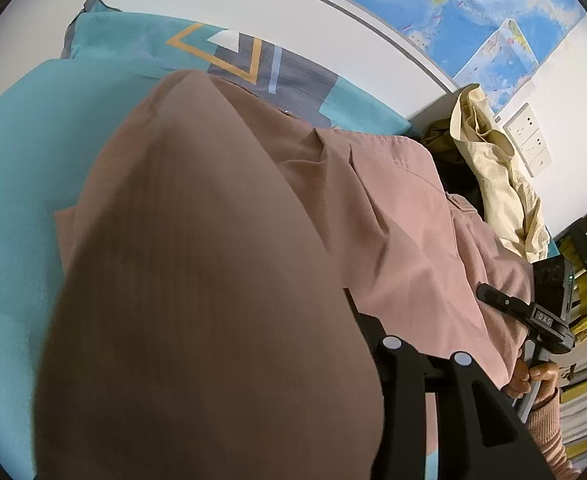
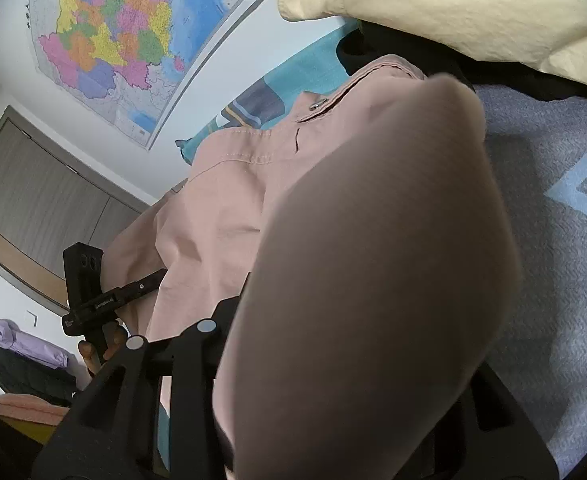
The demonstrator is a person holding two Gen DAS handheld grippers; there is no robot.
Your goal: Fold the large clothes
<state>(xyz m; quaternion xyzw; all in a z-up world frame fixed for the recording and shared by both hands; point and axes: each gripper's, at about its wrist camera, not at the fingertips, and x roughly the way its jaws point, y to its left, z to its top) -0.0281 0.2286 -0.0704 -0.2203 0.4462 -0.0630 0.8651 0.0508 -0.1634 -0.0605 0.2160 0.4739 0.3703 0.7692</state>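
While a dusty-pink jacket [image 1: 393, 208] drapes over both cameras above the bed [image 1: 9, 200], each tool appears clamped on its fabric: left tool [image 2: 149, 282] at 9 o'clock in the right view, right tool [image 1: 489, 294] at 4 o'clock in the left. Carrying both edges level should keep the fold straight, clear of the cream garment [image 1: 493, 160].

Teal bedspread [image 1: 9, 184] (grey patches) carries pink garment [image 1: 393, 208] and cream clothing [image 1: 493, 168].
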